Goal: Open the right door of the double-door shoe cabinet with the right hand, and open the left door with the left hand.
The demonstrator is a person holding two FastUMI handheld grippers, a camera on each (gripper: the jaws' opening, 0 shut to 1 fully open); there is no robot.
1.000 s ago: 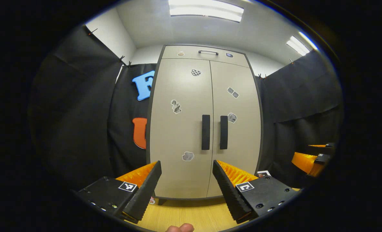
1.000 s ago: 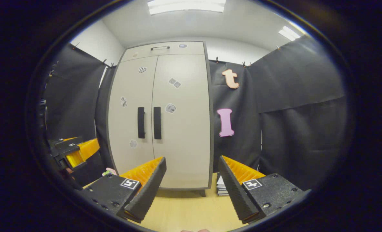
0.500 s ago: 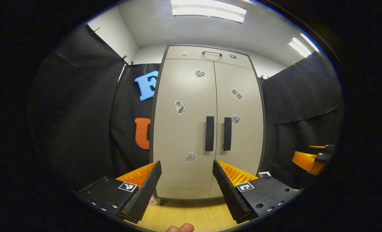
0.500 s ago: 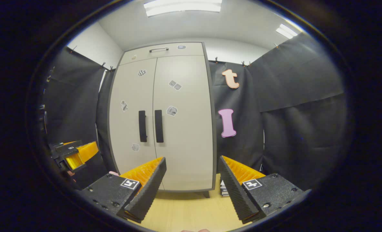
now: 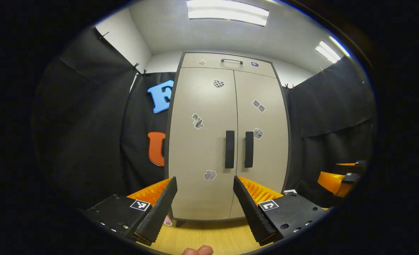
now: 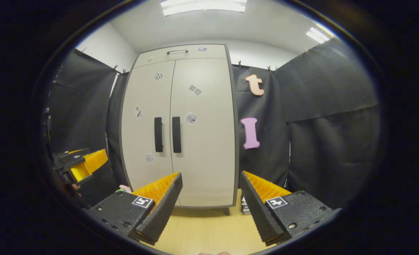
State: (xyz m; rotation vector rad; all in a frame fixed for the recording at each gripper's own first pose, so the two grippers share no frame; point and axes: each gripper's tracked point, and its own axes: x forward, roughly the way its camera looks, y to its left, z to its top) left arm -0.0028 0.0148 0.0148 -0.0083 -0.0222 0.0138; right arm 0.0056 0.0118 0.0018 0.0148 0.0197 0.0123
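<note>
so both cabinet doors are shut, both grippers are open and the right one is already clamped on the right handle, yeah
Not quite. The right gripper is not on the right handle; it hangs open, short of the cabinet, as the right gripper view shows. The rest holds: both doors are shut, and the left gripper is open too, with the left handle untouched.

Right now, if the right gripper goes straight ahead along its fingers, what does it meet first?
Probably the beige right door of the shoe cabinet, low down and right of its black vertical handle. The right gripper is open, with free air ahead; depth is unclear.
</note>
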